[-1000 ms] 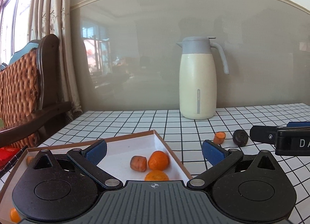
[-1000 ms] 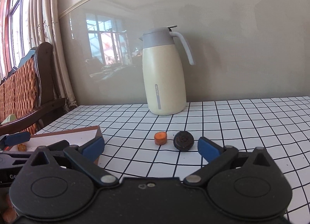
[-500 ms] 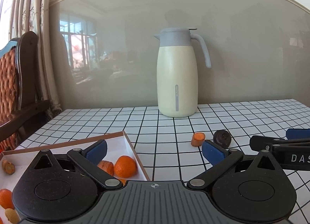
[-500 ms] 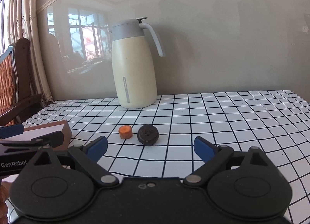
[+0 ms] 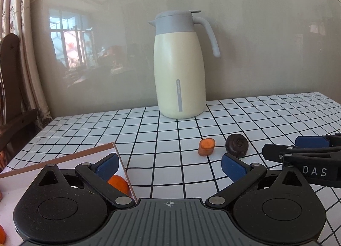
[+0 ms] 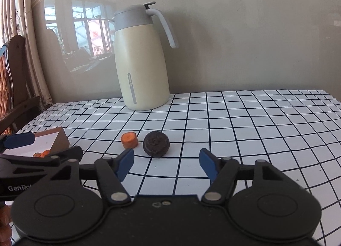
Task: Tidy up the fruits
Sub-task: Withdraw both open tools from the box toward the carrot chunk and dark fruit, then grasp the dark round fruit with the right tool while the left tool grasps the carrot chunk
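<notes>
gridded tabletop (image 6: 255,122), round wrinkled fruit (image 6: 156,144).

Both wrist cams sit low over the table, facing the cream-and-grey thermos jug (image 5: 180,71) (image 6: 141,62); both catch it, the left from further left.

The left gripper (image 5: 169,166) has a grey ribbed body with a small crosshair mark at 12 o'clock on its top edge. Two black round-hubbed links flank it, each with silver rivets, ending in blue pads (image 5: 233,166). Seen from the right camera, its side reads "GenRo" in white. The right gripper (image 6: 166,164) is all black, with the same silver rivets and blue pads (image 6: 125,164); its side carries white "DAS" lettering.
</notes>
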